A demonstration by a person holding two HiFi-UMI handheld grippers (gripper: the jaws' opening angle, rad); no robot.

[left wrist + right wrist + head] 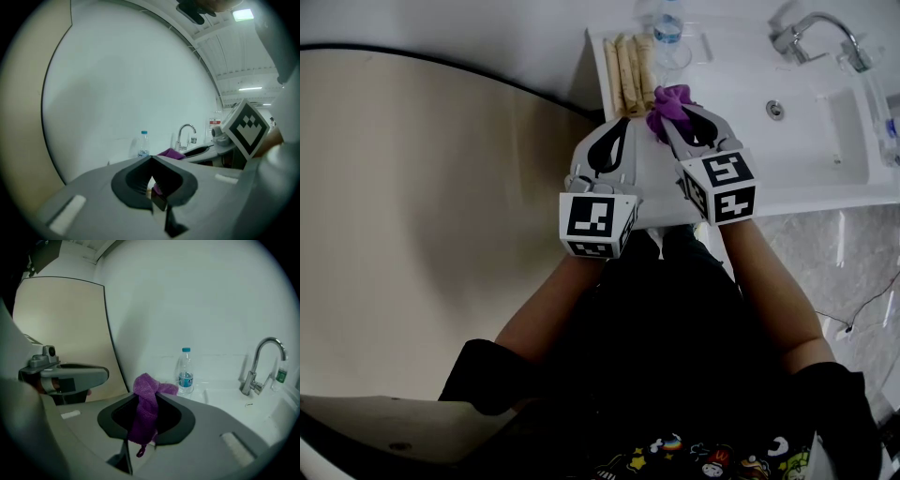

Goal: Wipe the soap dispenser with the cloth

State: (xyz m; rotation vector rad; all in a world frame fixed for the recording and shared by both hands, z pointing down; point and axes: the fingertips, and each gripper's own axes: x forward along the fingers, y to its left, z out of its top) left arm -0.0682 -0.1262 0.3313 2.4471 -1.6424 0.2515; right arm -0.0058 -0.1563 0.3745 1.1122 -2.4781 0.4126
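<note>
Right gripper view shows the right tongs (pixel 149 398) clamped on a purple cloth (pixel 143 386), a soft, nubbly bundle bunched above the tips with a loose tail and a small loop hanging below. The left tongs (pixel 151 162) are pressed together with nothing between them, just left of the right pair over the near left corner of the white desk (pixel 727 66).

The cloth is in hand but touches no bottle, so I judge wiping has not begun. The soap dispenser is probably the small green-labelled bottle (pixel 281 375) at the far right, just beyond the curved metal tap (pixel 260 363); it is too small to be sure. Next, the cloth must be carried right across the glossy sink (pixel 825 141) to it, perhaps with the left pair steadying it. A clear plastic water bottle (pixel 185 372) stands far left.
</note>
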